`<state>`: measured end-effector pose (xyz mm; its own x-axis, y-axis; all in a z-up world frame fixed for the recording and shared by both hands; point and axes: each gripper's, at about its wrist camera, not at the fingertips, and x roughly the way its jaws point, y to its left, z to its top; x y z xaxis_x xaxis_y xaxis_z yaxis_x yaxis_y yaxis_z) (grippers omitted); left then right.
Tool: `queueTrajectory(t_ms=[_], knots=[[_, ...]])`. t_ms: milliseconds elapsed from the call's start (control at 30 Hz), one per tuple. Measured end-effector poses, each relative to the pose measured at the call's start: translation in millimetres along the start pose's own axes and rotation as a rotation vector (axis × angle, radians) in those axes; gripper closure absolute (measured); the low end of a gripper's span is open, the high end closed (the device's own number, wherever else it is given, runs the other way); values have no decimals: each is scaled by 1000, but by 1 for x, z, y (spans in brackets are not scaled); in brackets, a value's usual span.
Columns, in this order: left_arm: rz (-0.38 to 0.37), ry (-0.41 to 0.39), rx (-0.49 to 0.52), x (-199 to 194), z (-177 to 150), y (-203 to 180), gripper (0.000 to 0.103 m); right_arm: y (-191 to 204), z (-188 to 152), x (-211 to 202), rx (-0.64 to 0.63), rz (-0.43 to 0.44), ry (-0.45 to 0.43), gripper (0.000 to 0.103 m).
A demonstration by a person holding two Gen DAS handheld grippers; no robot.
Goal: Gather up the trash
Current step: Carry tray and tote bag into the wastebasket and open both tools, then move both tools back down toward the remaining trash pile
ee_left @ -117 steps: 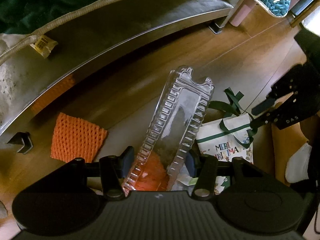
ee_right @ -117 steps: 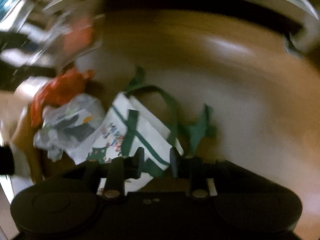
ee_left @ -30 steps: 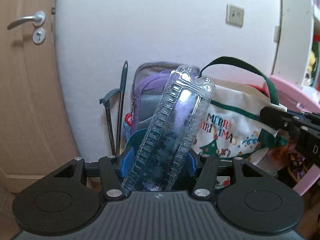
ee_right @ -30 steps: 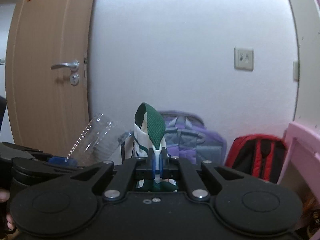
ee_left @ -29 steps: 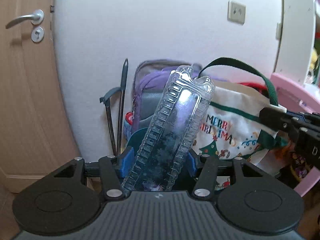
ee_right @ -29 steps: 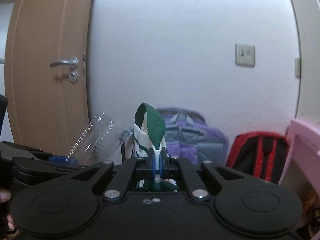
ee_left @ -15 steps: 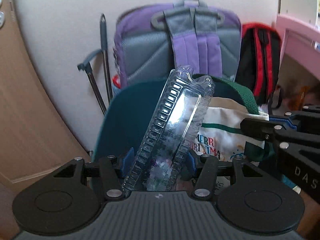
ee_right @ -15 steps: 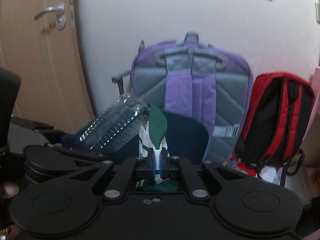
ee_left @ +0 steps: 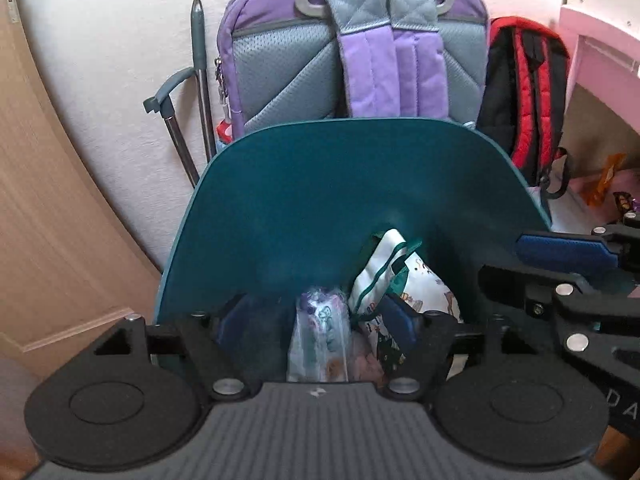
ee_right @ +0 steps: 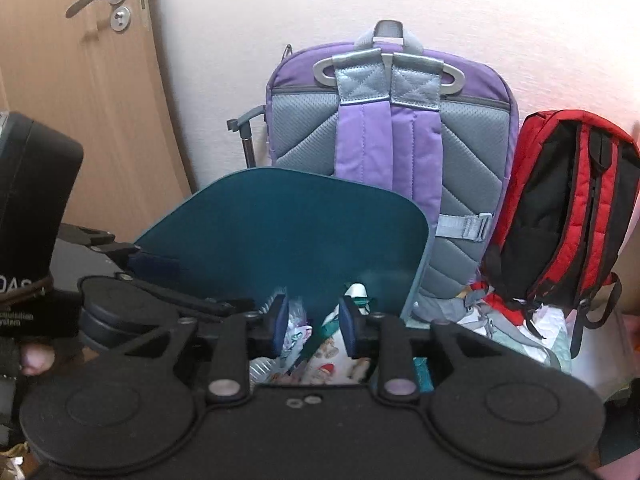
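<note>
While both claws hang over the bin: everything has dropped
Left claw: just opened, empty
Right claw: just opened, strap released
Clear container: upright in teal bin, directly below left claw
Gift bag: beside it, nearer right claw

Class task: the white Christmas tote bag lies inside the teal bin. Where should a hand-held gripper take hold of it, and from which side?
Grip the white Christmas tote bag at its upturned top edge with the green trim, coming straight down through the teal bin opening. That edge stands highest and is thin; the bin's walls block the sides.
</note>
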<state>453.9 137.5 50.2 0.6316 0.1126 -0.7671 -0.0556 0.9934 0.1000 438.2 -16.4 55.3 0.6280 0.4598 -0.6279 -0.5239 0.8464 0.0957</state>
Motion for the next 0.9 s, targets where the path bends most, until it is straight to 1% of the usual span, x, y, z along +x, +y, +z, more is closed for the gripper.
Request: queueTrajectory(t_ms=[167, 400, 433, 533, 667, 767, 833, 900], knots=[[-11, -22, 1, -25, -6, -4, 31, -2, -4, -27, -2, 11, -10, 61], [-26, -48, 1, -72, -25, -11, 30, 5, -15, -74, -2, 30, -35, 53], [-25, -49, 0, -78, -27, -12, 30, 5, -17, -82, 0, 32, -41, 53], [-40, -63, -14, -99, -36, -14, 23, 8, -23, -102, 0, 31, -50, 52], [-62, -83, -20, -125, -51, -18, 23, 8, -33, -127, 4, 27, -59, 51], [-79, -93, -15, -143, -65, -22, 22, 7, -45, -143, 8, 42, -64, 51], [-90, -92, -19, -151, -75, -25, 20, 8, -55, -152, 7, 53, -66, 51], [-103, -92, -30, -157, -87, -28, 19, 8, -68, -159, 8, 71, -65, 50]])
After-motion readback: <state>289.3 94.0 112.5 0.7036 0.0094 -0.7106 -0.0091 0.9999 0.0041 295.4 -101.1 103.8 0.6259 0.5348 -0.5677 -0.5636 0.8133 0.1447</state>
